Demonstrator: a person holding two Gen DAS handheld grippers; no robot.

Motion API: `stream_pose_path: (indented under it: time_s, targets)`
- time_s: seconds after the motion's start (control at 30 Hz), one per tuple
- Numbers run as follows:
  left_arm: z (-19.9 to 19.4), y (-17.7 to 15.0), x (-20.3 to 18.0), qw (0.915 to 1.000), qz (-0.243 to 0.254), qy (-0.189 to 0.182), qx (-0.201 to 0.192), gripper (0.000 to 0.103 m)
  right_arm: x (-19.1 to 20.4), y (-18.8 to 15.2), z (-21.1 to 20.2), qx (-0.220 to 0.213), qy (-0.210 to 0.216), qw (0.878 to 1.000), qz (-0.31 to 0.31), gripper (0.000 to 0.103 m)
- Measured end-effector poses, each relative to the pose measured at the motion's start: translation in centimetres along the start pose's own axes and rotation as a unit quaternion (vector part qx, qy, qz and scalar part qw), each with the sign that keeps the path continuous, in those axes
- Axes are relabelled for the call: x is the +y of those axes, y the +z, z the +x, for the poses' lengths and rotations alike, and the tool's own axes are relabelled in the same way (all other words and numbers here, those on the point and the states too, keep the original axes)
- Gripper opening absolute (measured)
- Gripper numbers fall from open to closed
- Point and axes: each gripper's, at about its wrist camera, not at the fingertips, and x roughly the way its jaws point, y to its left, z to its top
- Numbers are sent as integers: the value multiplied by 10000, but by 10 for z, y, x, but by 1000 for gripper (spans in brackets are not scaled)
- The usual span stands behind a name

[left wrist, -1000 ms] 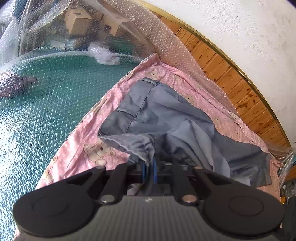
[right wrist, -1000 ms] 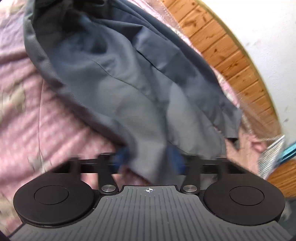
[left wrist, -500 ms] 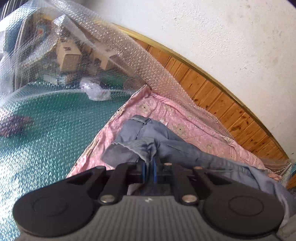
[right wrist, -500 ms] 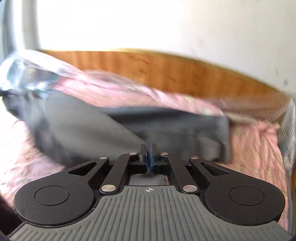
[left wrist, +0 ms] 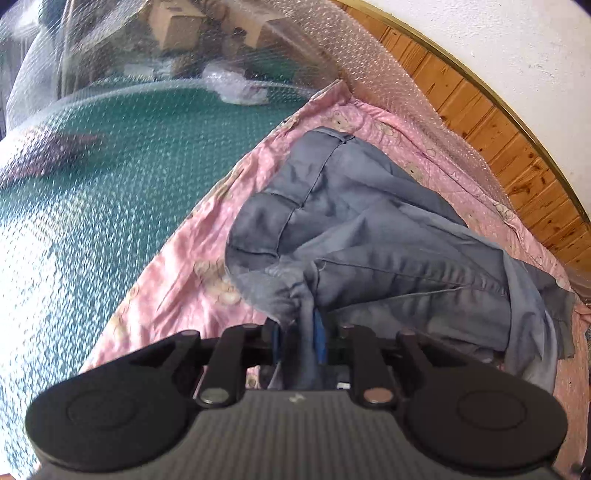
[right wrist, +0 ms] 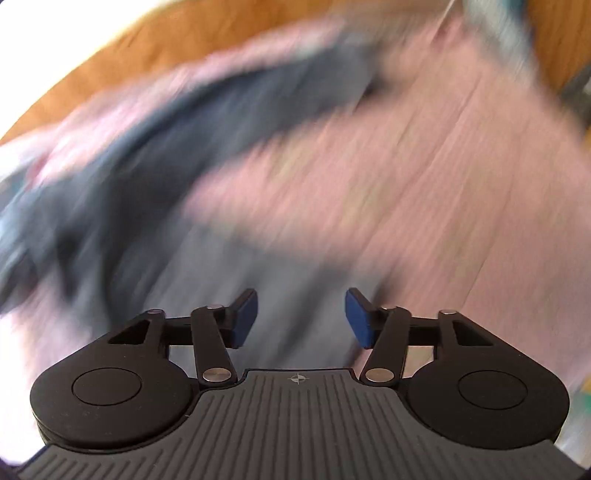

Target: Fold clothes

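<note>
A grey garment [left wrist: 369, 236] lies crumpled on a pink bear-print sheet [left wrist: 177, 273]. My left gripper [left wrist: 297, 332] sits at its near edge, pointing down. A bunched fold of the grey cloth rises between the blue pads [left wrist: 320, 332]; the jaws are opening, and the cloth still fills the gap. In the heavily blurred right wrist view, my right gripper [right wrist: 301, 314] hovers over the grey garment [right wrist: 155, 155] and pink sheet [right wrist: 424, 177]. Its jaws are opening wide, with nothing between the blue pads [right wrist: 356, 314].
Bubble wrap over a green surface [left wrist: 92, 206] spreads to the left of the sheet. Cardboard boxes [left wrist: 173, 22] stand behind the wrap at the back. A wooden board [left wrist: 498, 122] and a white wall [left wrist: 517, 40] run along the far right side.
The left gripper sank back toward the sheet and its pads parted slightly around the cloth. The right gripper let go of the garment, opened wide and swung fast across the sheet.
</note>
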Motion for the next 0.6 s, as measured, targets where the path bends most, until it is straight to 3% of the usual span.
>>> stream_pose_path:
  time_s: [0.1,0.17,0.27,0.33,0.47,0.53,0.57,0.6]
  targets:
    - [-1,-7,1,9998,-170,-30,-32,19,-5,-64,19,435,1115,9839,1331,58]
    - [2,-6,0,9998,-176,-31,-15,17,-19,-90,32,384,1240,9694,2085,58]
    - [6,-2,-7,10000,27,-18,3,16,-43,-117,49,-42,1328,9457,2968,57]
    - [6,1,-12,9998,197,-33,-15,16,-60,-130,56,-432,1564,9204,3559,55]
    - [1,2,-16,9991,396,-121,-130,16,-71,-146,49,-1262,1689,8845,4162,57]
    - [0,1,-16,9989,403,-168,-166,16,-74,-145,53,-1421,1591,8796,4251,55]
    - [1,0,-14,9990,373,-193,-167,16,-74,-140,55,-1437,1485,8835,4203,25]
    - [2,-1,-13,9990,342,-217,-169,16,-72,-131,54,-1436,1341,8930,4048,4]
